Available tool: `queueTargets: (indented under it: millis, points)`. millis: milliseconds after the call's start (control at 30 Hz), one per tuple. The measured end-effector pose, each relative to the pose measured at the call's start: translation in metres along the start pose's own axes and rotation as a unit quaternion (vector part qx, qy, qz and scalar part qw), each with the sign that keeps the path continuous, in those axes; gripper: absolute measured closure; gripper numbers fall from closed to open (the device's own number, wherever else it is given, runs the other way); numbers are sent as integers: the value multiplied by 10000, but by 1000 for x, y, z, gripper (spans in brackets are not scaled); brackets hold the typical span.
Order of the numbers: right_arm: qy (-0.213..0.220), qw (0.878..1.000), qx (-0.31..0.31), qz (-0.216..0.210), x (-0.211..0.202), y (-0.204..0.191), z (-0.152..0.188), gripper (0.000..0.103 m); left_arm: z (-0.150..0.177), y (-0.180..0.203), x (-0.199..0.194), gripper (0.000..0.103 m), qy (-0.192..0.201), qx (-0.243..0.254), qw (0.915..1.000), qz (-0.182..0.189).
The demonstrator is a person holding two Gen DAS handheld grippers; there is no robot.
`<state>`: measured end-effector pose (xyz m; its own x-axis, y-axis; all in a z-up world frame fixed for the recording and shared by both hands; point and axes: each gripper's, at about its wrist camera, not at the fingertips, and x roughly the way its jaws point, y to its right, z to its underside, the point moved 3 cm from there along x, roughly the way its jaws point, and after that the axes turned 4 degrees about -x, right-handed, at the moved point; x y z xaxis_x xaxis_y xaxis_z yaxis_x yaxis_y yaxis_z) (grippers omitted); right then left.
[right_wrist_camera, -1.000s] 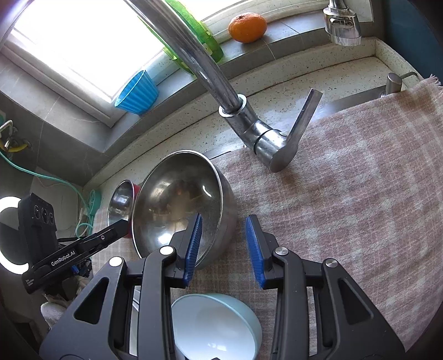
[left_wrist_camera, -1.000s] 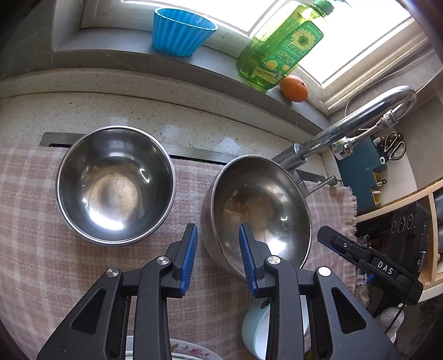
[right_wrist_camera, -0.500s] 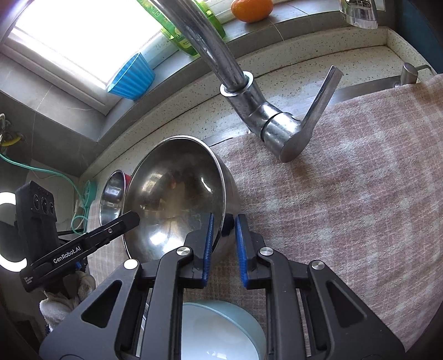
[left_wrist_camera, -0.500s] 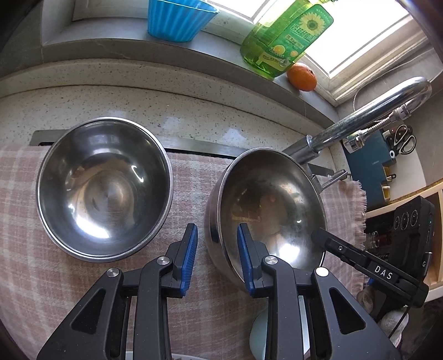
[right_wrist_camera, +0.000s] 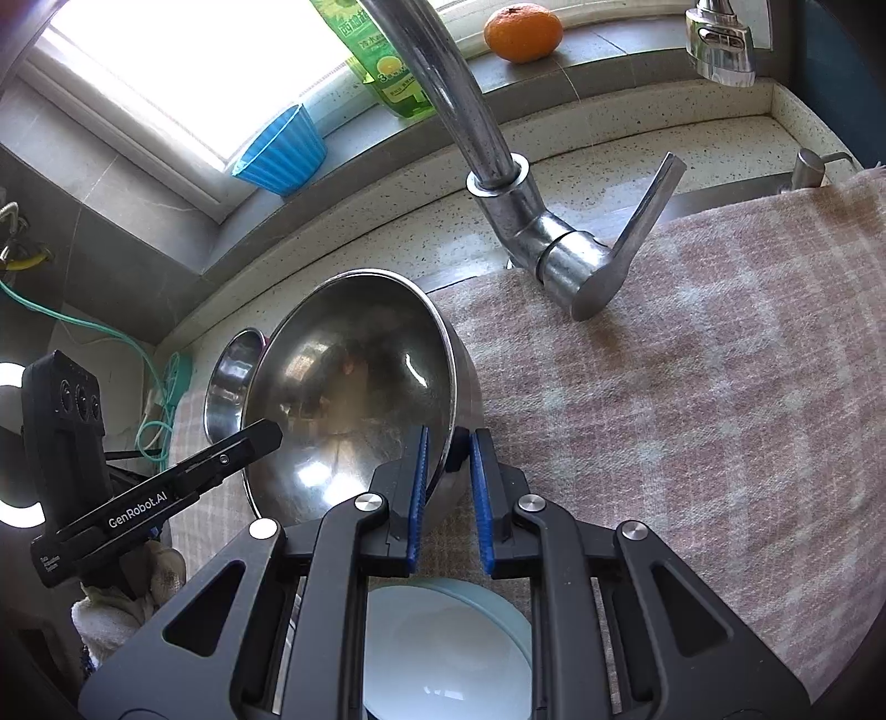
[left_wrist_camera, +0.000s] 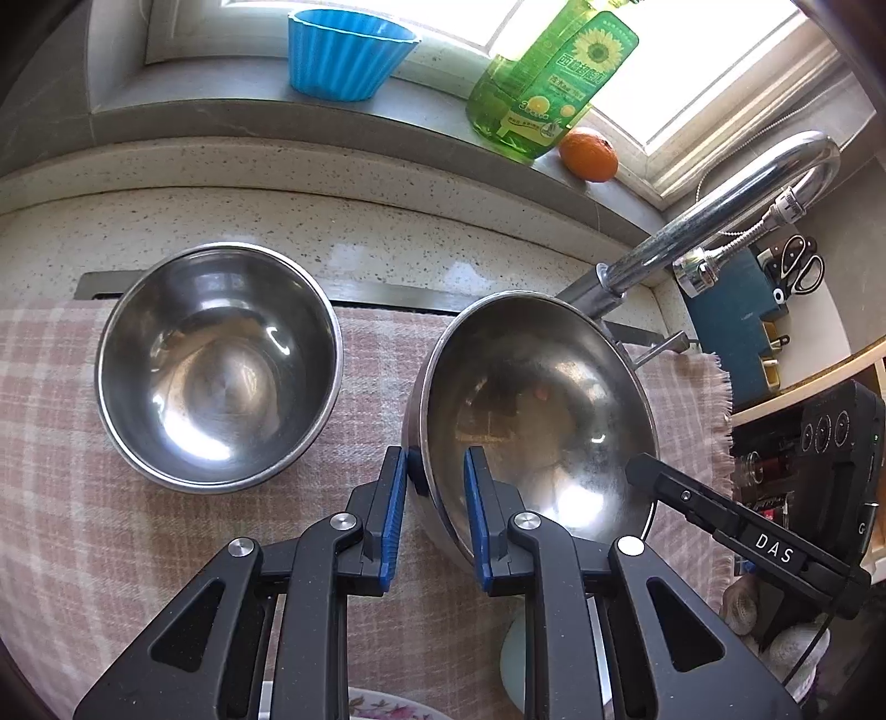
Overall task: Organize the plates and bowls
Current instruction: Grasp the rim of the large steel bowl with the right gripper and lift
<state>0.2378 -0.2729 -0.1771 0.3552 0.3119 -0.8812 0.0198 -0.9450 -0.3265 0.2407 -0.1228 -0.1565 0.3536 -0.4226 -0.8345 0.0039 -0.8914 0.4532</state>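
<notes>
Left wrist view: the left gripper [left_wrist_camera: 434,487] has just squeezed shut on the big steel bowl [left_wrist_camera: 534,421] rim; the right gripper [right_wrist_camera: 448,471] pinches the other side; lift both together, slowly, over the checked cloth [right_wrist_camera: 692,399].

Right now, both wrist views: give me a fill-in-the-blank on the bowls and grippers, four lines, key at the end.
1. Both grippers clamp the rim of the same tilted ____ bowl.
2. The left gripper and right gripper each have one ____-coloured pad inside that bowl.
3. The second steel bowl sits ____ on the checked cloth.
4. On the windowsill, an ____ lies beside the green dish soap bottle.

Missing: steel; blue; upright; orange
</notes>
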Motion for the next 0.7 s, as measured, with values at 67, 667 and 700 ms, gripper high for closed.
queueTargets:
  millis: [67,667,700]
  points:
    - [51,10000,-17,-19,-6,-4,-1,87,2,0,-6,85,38,-6,10000,41]
    - [136,9958,-743,-512,-40,-95,34,87,34,-49,-94,85,759,-305,9966,86]
    - [110,9953,-791,-554,-40,-102,37,87,37,-52,-100,85,805,-326,9962,54]
